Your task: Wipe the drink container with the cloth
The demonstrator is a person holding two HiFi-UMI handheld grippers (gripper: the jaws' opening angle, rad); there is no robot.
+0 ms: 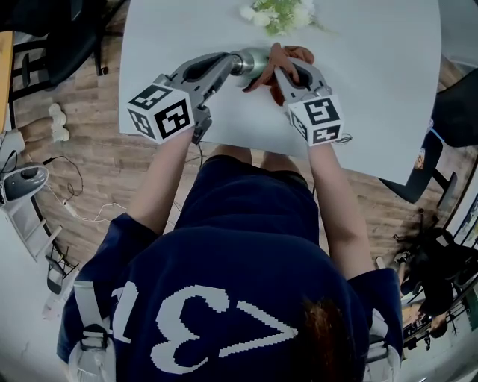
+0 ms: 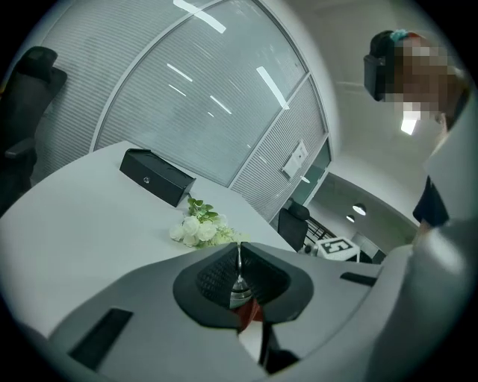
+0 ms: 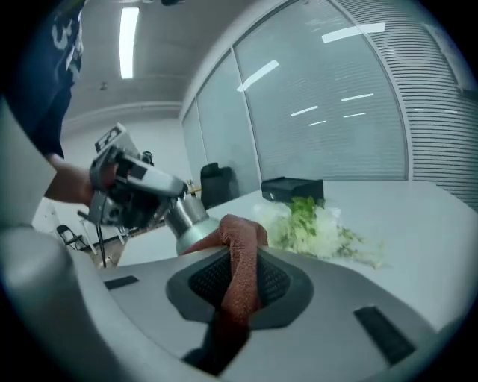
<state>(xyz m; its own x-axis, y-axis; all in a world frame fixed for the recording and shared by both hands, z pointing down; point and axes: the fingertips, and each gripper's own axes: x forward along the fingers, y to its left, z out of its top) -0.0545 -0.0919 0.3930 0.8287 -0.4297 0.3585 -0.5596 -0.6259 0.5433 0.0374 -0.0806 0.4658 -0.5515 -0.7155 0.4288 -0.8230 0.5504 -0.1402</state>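
Note:
A small steel drink container (image 1: 252,63) hangs over the white table (image 1: 373,82), tipped on its side. My left gripper (image 1: 237,66) is shut on it, and in the left gripper view the thin metal rim (image 2: 239,286) is pinched between the pads. My right gripper (image 1: 287,71) is shut on a rust-red cloth (image 1: 287,54), which drapes against the container's right side. In the right gripper view the cloth (image 3: 240,272) runs up between the jaws to the container (image 3: 191,221), with the left gripper (image 3: 133,186) behind it. A bit of red cloth (image 2: 251,312) shows below the left jaws.
A bunch of white flowers with green leaves (image 1: 281,13) lies at the table's far edge, just beyond the grippers. Farther off on the table is a black box (image 2: 157,177). Office chairs stand at the left (image 1: 52,37) and right (image 1: 455,112). Cables and gear lie on the wooden floor at the left.

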